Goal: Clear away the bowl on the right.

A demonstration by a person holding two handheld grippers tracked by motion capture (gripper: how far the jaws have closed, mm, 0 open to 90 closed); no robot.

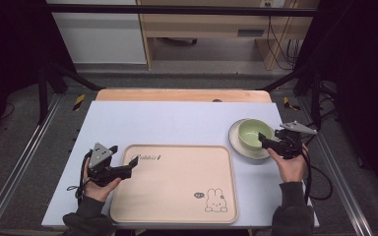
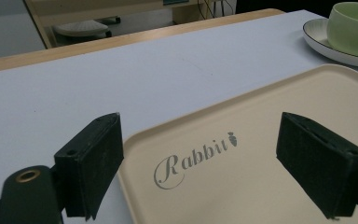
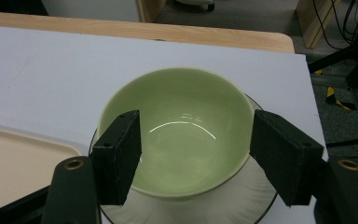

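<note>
- A green bowl (image 1: 252, 133) sits on a white plate (image 1: 236, 142) near the worktop's (image 1: 177, 123) right edge, just off the far right corner of a beige tray (image 1: 177, 191).
- The right gripper (image 3: 193, 156), jaws wide apart and holding nothing, reaches over the bowl's near rim.
- The left gripper (image 2: 200, 163), likewise wide open and empty, hovers at the tray's far left corner, above its "Rabbit" lettering (image 2: 193, 158).
</note>
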